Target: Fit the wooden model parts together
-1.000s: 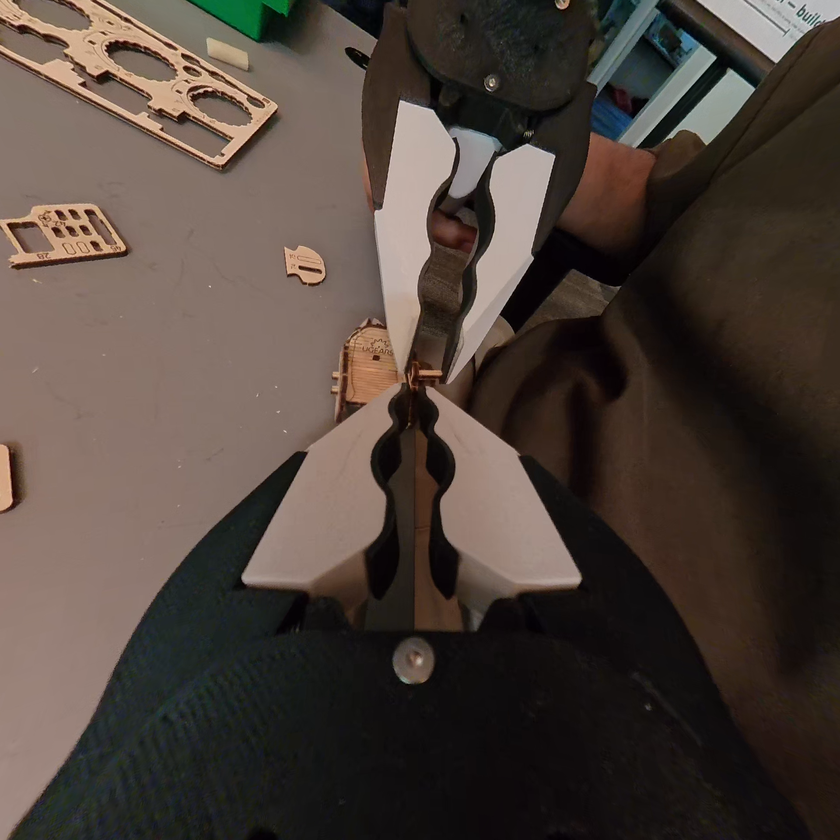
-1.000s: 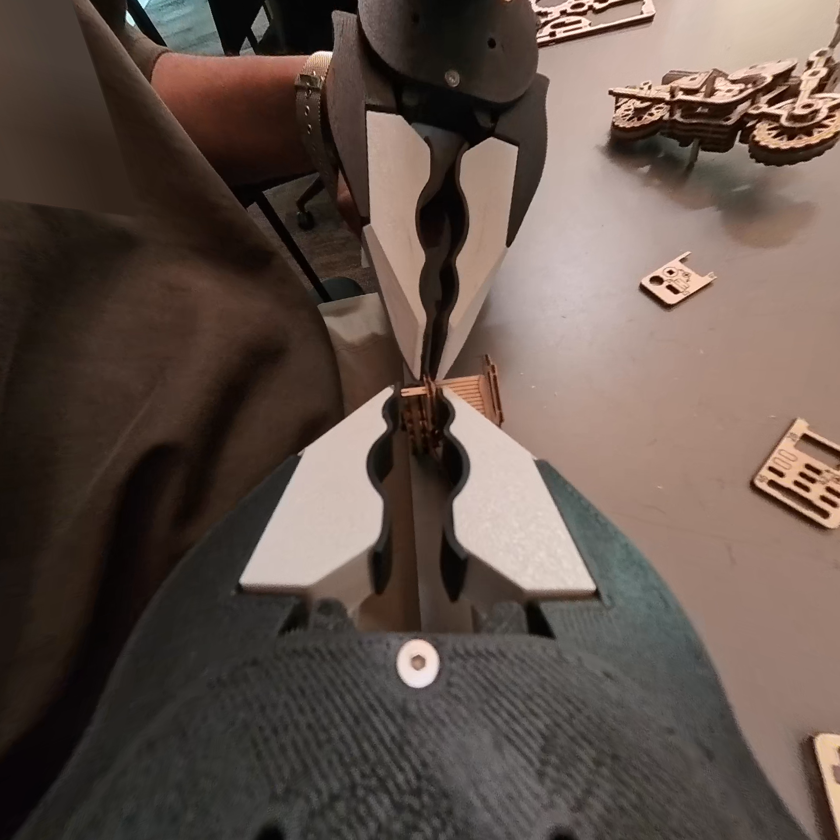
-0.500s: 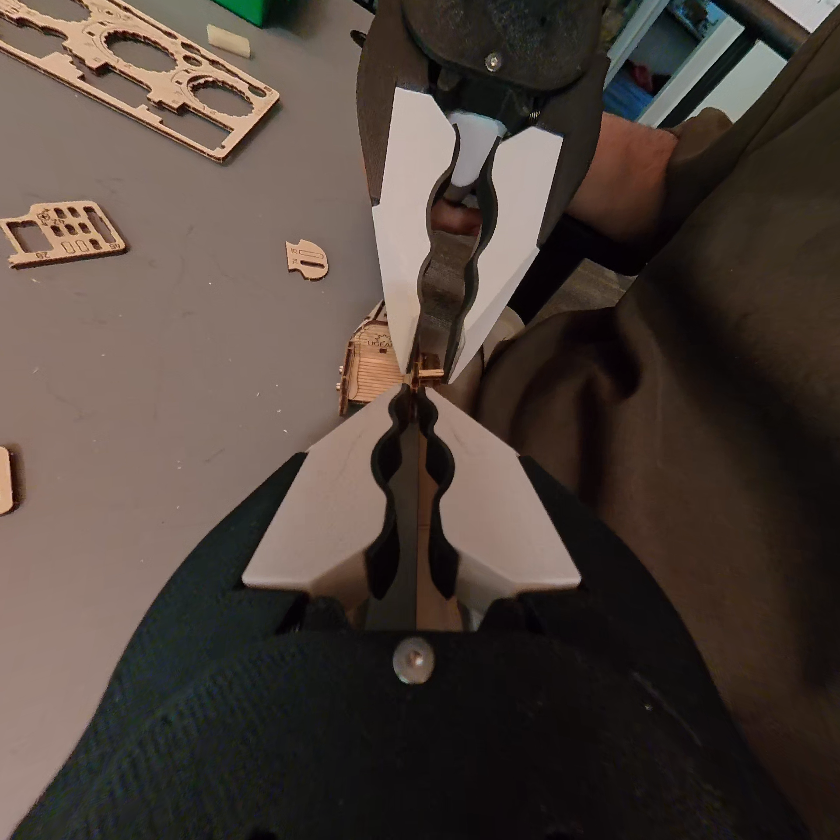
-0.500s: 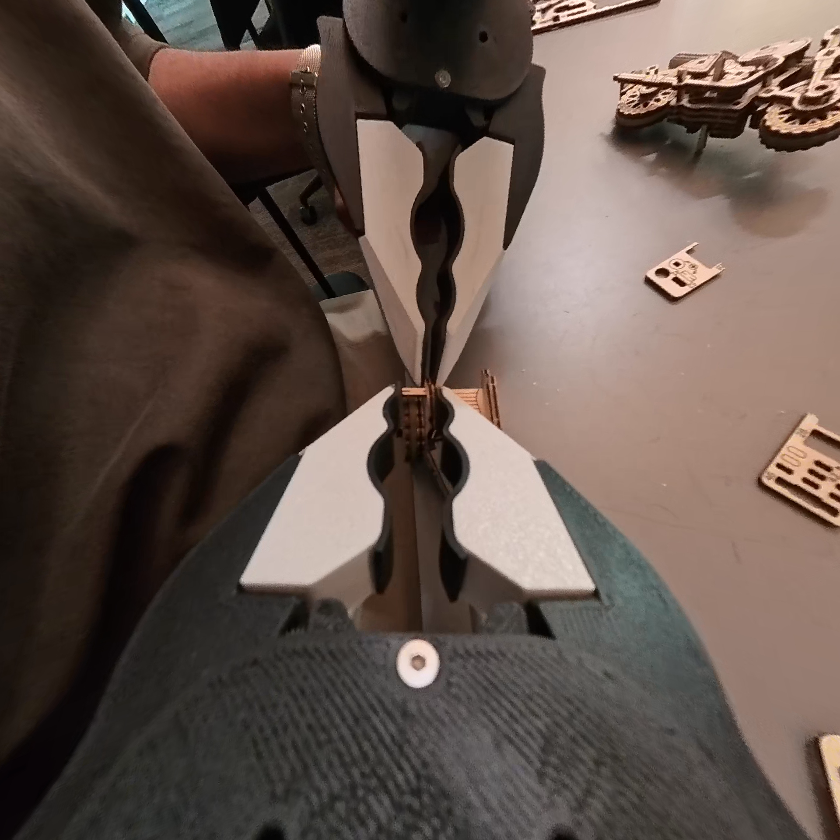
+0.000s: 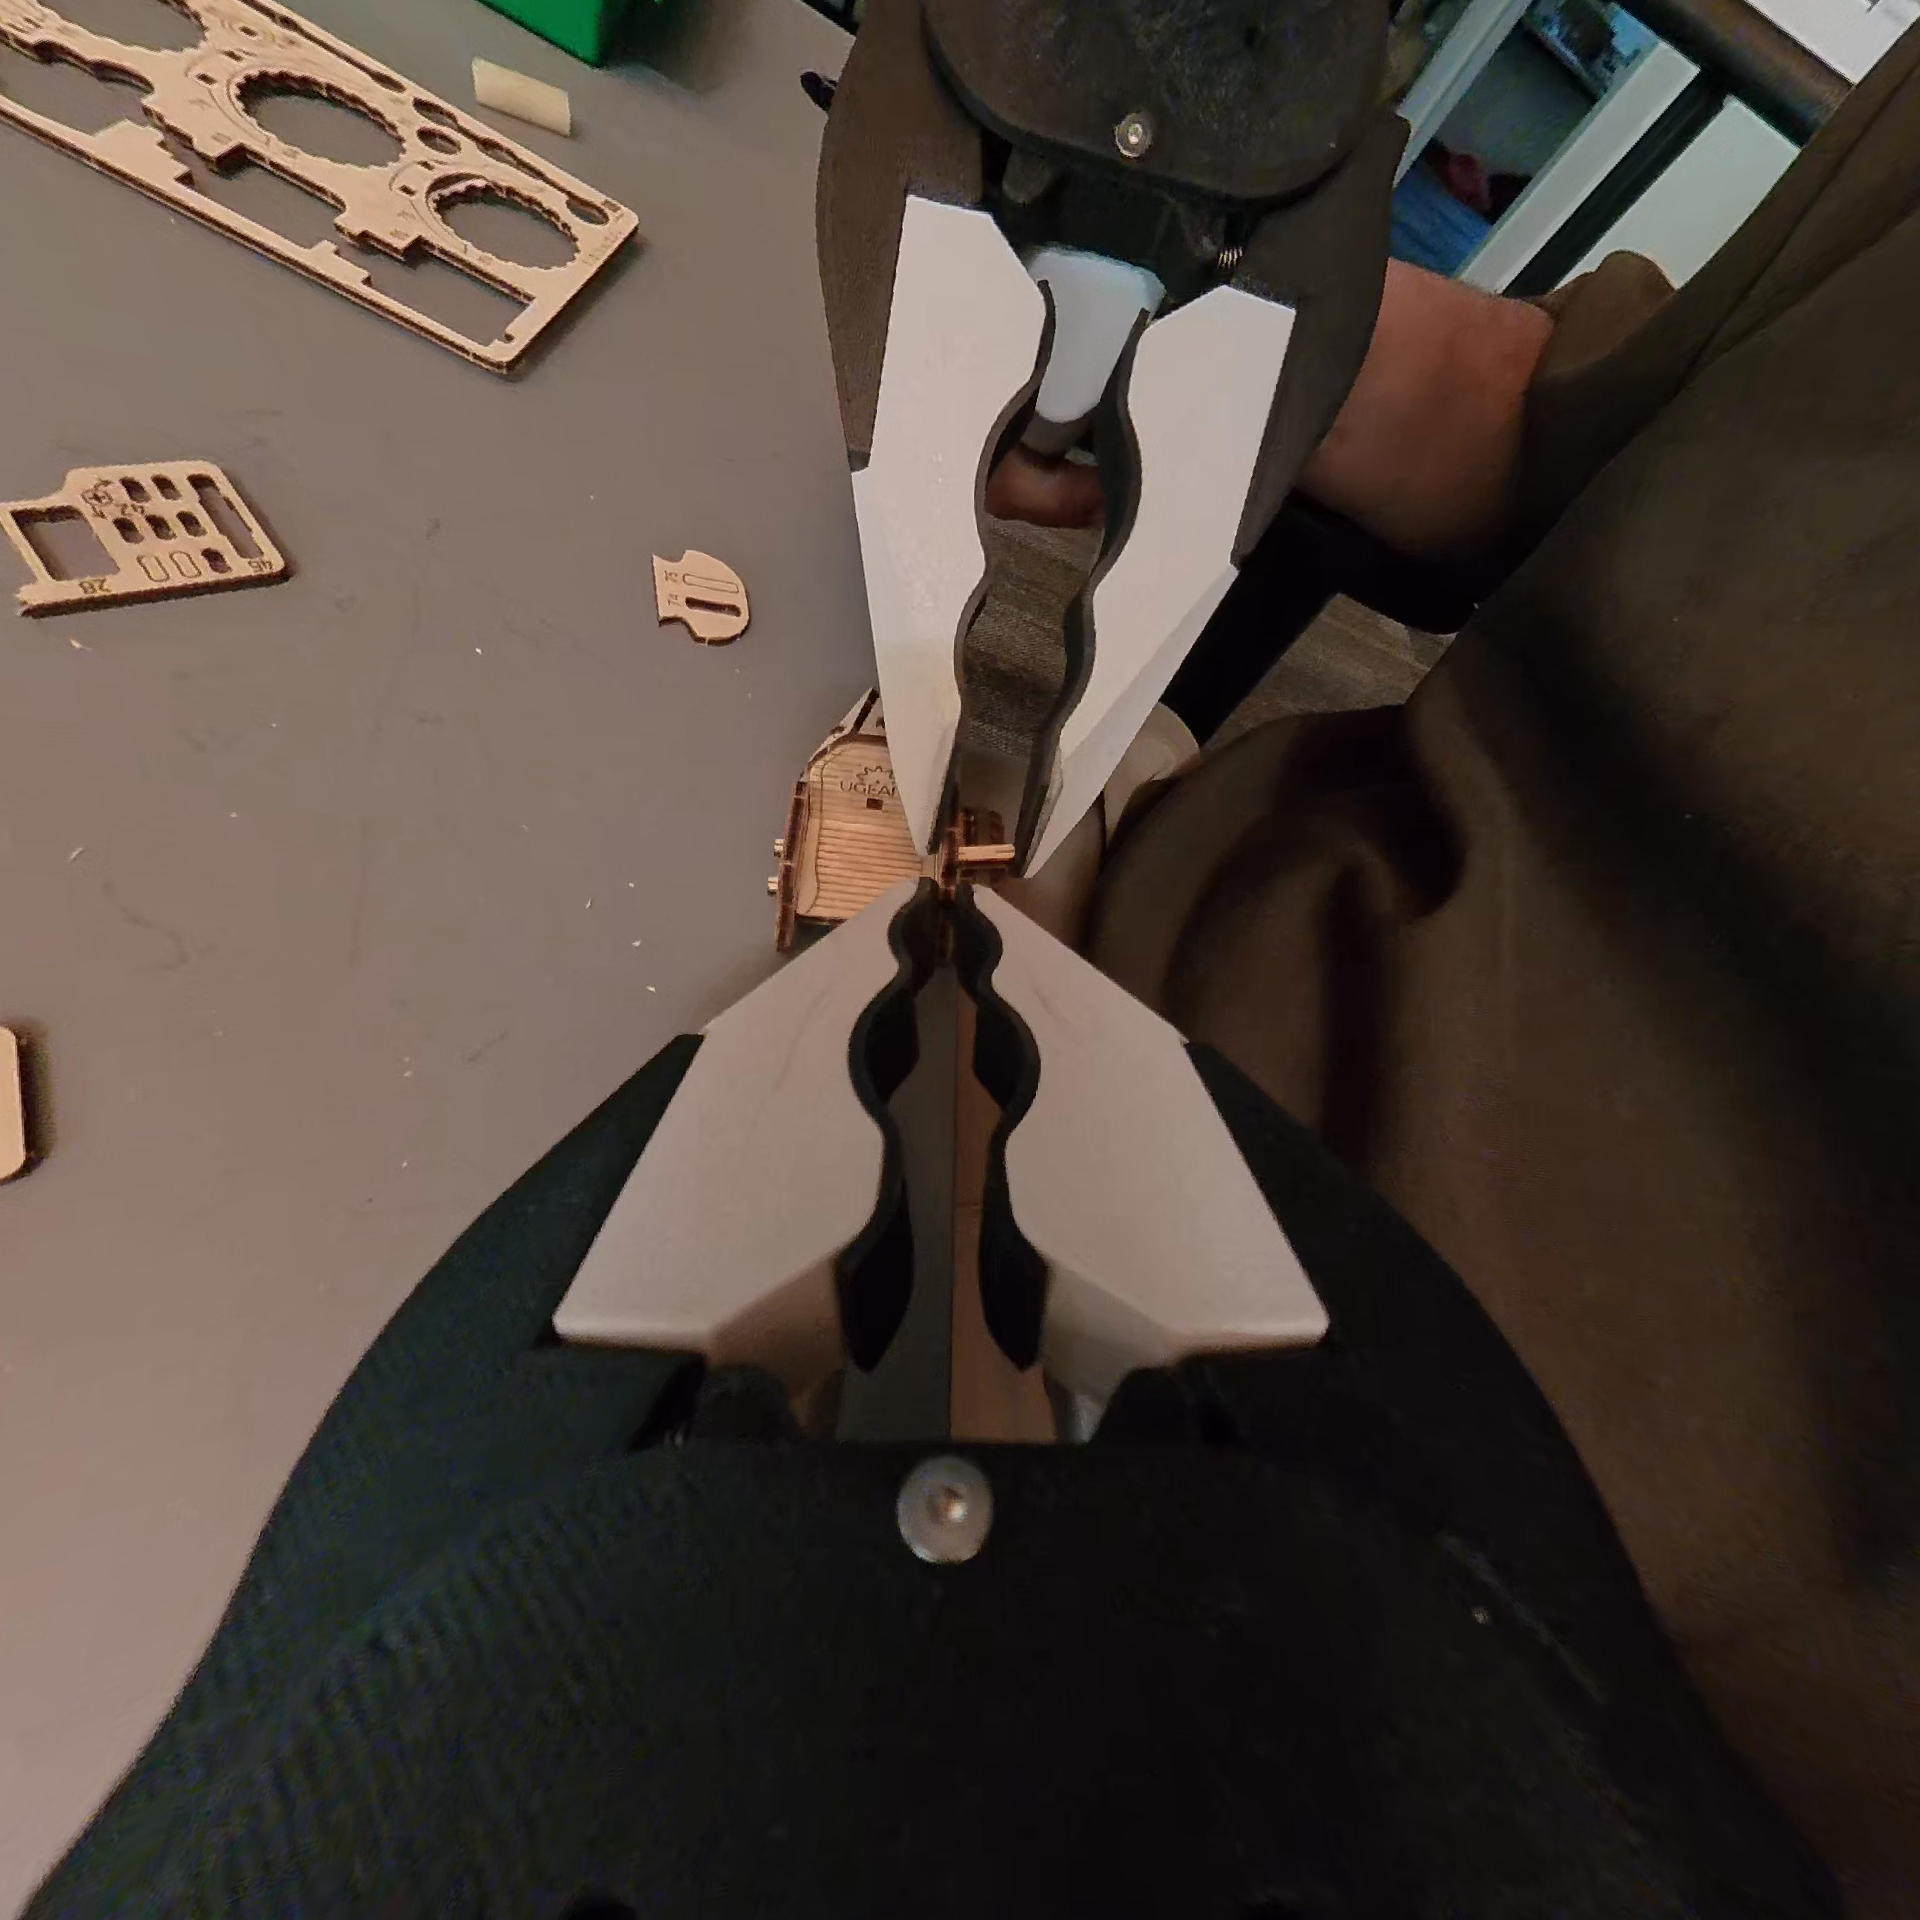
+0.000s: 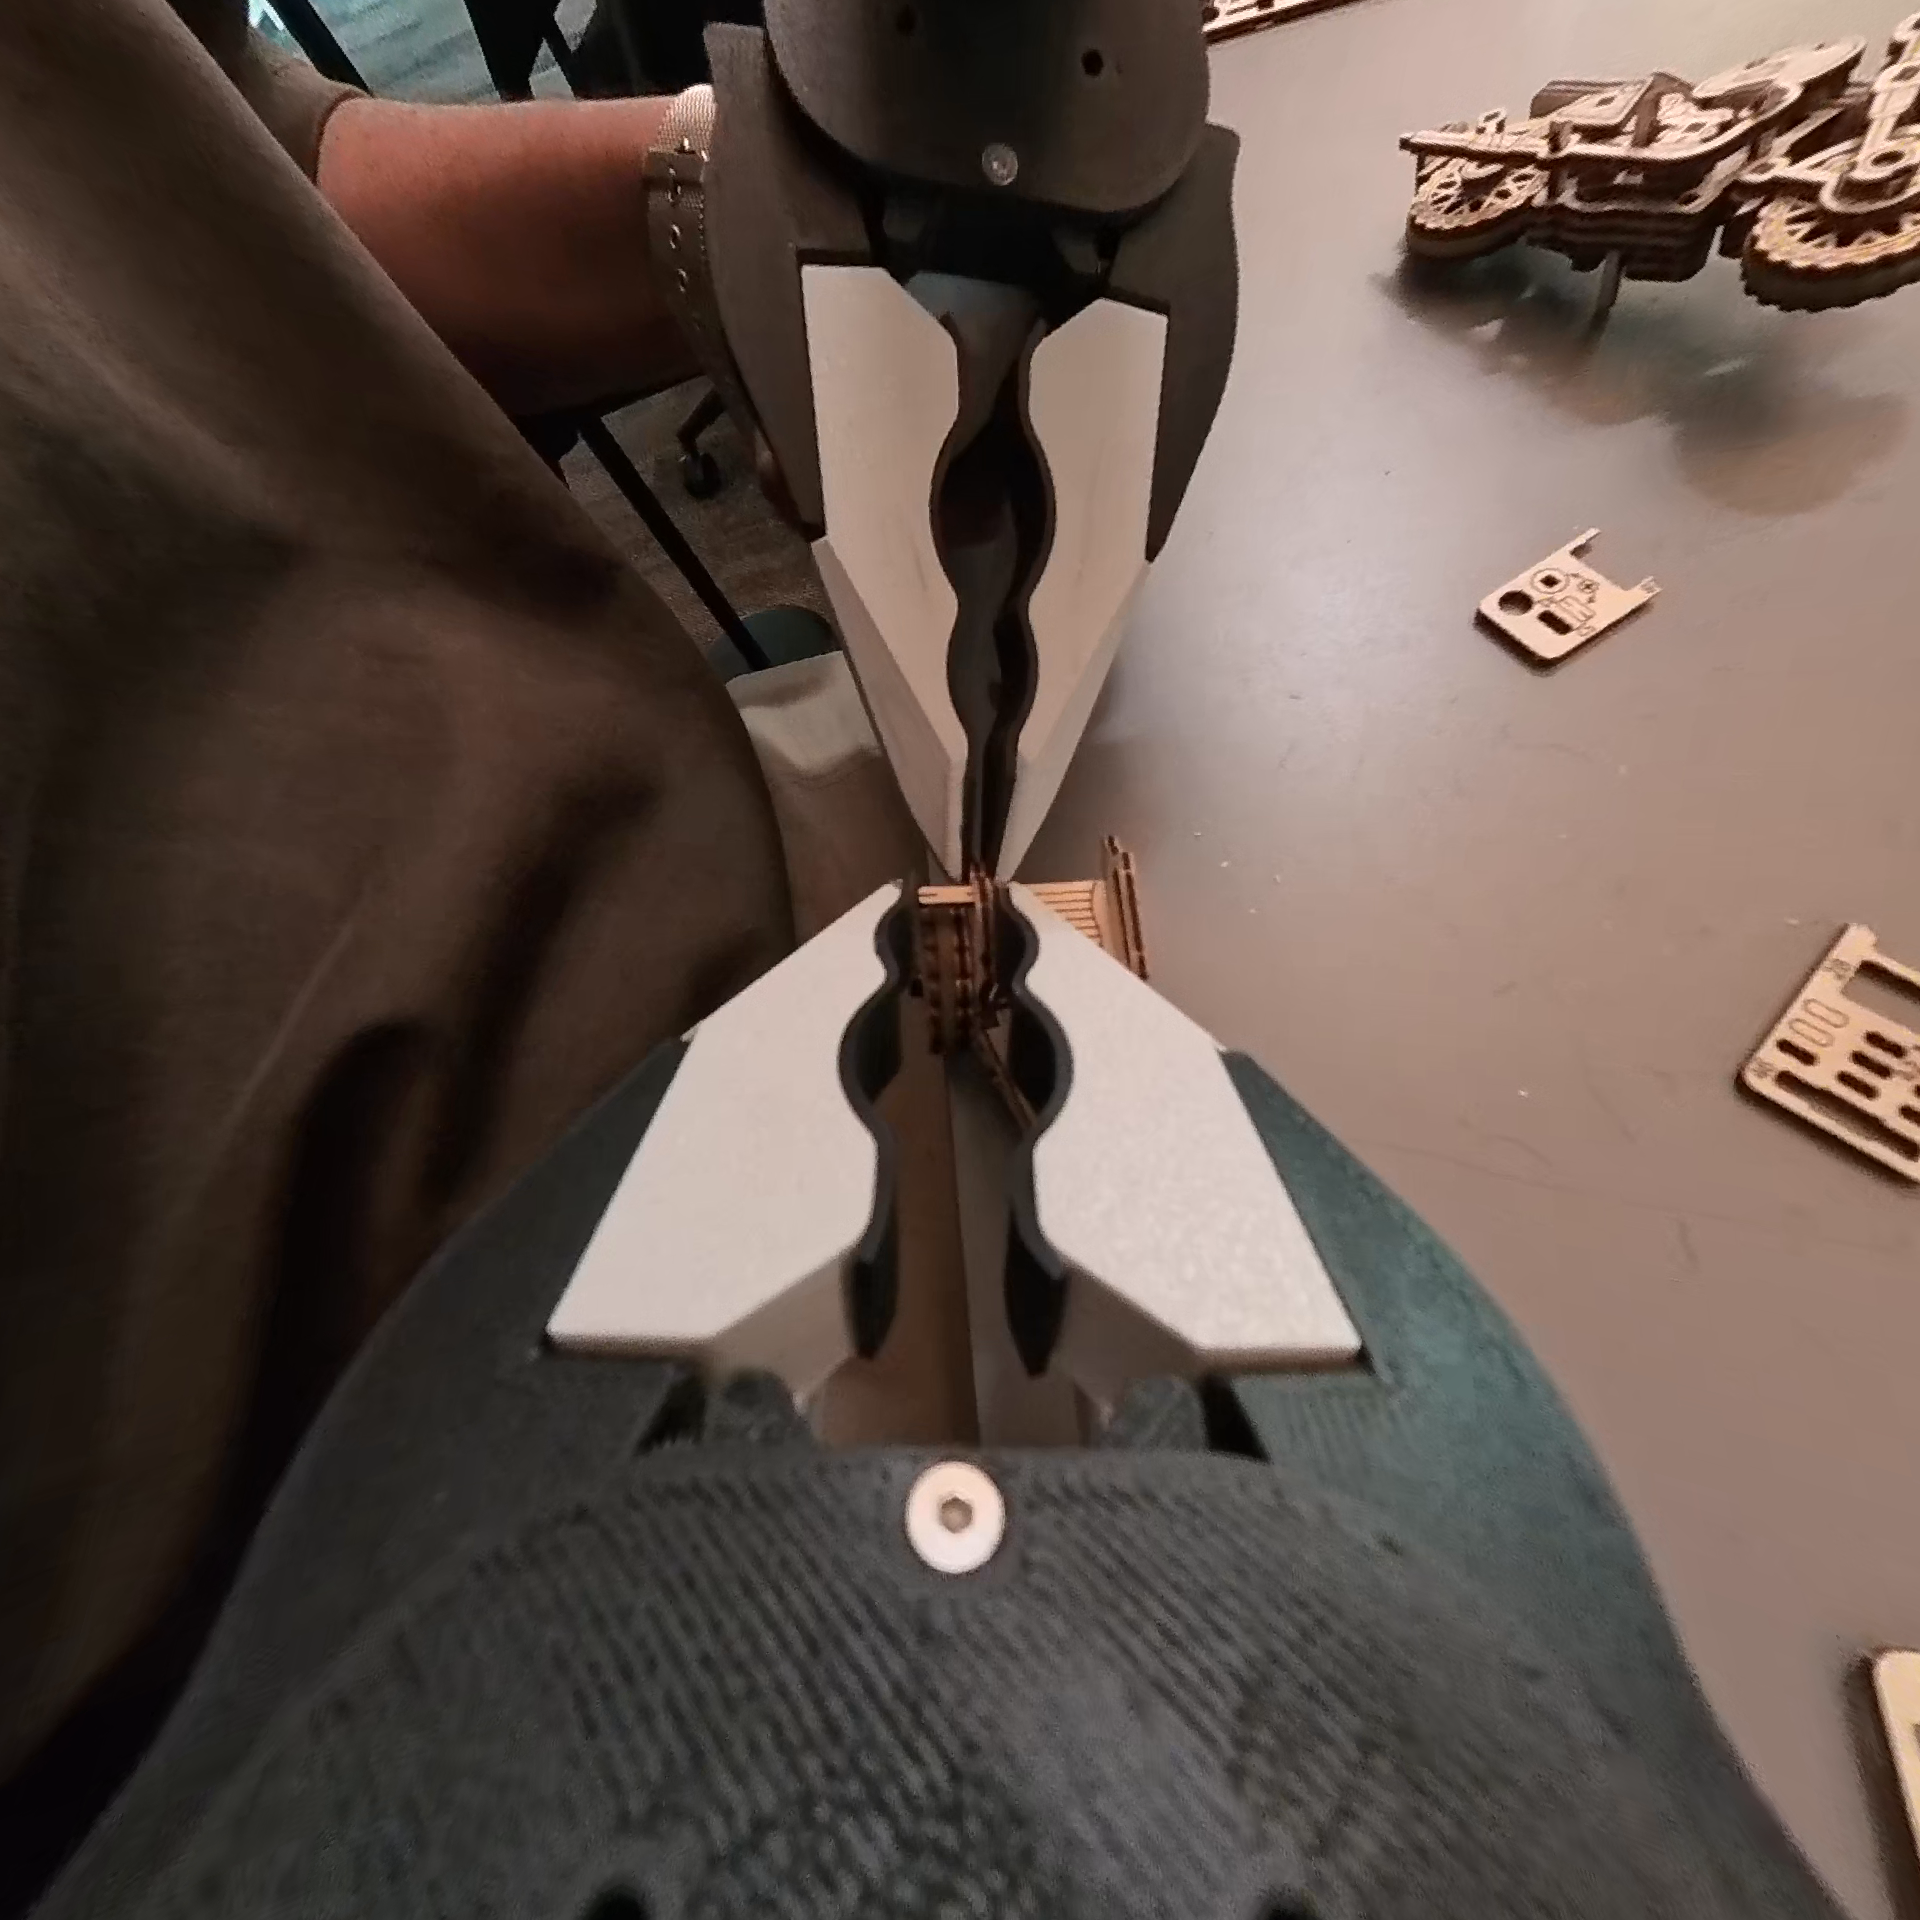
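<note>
Both grippers meet tip to tip above the table's near edge. My left gripper (image 5: 940, 899) is shut on a thin wooden part (image 5: 943, 920). My right gripper (image 6: 951, 899) is shut on a small slotted wooden assembly (image 6: 948, 961). In the left wrist view the right gripper (image 5: 982, 847) comes down from the top, with a small peg piece (image 5: 982, 854) showing at its tips. In the right wrist view the left gripper (image 6: 982, 847) comes down from the top, its tips touching the assembly. How the two parts join is hidden by the fingers.
A slatted wooden sub-assembly (image 5: 847, 862) lies on the grey table (image 5: 312, 831) just behind the tips. A cut-out wooden sheet (image 5: 312, 197), small panels (image 5: 135, 540) (image 6: 1558, 613) (image 6: 1849, 1060) and a built wooden model (image 6: 1662, 156) lie around. The person's brown clothing (image 5: 1558, 935) is close beside the grippers. The tips of both grippers are at nearly the same place. The built wooden model (image 6: 1662, 156) is about equally far from each gripper, around 20 cm.
The grippers stay tip to tip and both stay shut on their parts. They have pressed slightly closer together, and the views have shifted only a little.
</note>
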The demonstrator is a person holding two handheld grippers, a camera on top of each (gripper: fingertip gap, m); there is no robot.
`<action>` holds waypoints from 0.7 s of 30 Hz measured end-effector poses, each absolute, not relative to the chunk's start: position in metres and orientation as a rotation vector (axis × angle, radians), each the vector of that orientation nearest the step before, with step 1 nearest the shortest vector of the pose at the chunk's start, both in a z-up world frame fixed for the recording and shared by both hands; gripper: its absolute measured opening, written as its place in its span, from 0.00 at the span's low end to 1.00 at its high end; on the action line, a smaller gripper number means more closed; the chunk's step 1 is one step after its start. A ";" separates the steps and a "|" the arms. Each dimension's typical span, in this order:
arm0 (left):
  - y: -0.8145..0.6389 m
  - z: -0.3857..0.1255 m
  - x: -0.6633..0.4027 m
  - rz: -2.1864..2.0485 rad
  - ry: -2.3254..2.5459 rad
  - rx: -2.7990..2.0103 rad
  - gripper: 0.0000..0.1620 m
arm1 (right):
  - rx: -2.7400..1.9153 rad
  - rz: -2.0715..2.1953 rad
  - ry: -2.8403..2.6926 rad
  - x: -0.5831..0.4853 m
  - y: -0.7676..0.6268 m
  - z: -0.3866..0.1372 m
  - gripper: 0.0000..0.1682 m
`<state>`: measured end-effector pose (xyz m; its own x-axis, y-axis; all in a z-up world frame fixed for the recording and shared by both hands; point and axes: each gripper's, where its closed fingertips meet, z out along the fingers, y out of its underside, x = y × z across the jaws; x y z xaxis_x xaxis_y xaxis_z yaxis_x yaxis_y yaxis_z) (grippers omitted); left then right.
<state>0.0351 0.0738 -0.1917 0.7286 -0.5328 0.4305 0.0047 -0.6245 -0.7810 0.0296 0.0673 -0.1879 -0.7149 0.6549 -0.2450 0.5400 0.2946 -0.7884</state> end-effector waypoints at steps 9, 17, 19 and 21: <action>0.079 -0.188 0.032 -0.825 0.367 -2.093 0.00 | -1.151 1.450 -2.363 0.025 0.073 -0.184 0.09; 0.083 -0.184 0.027 -0.810 0.330 -2.072 0.00 | -1.227 1.550 -2.331 0.023 0.076 -0.184 0.09; 0.083 -0.183 0.027 -0.809 0.325 -2.066 0.00 | -1.246 1.580 -2.322 0.022 0.076 -0.184 0.08; 0.084 -0.183 0.026 -0.810 0.321 -2.064 0.00 | -1.263 1.606 -2.317 0.023 0.076 -0.184 0.08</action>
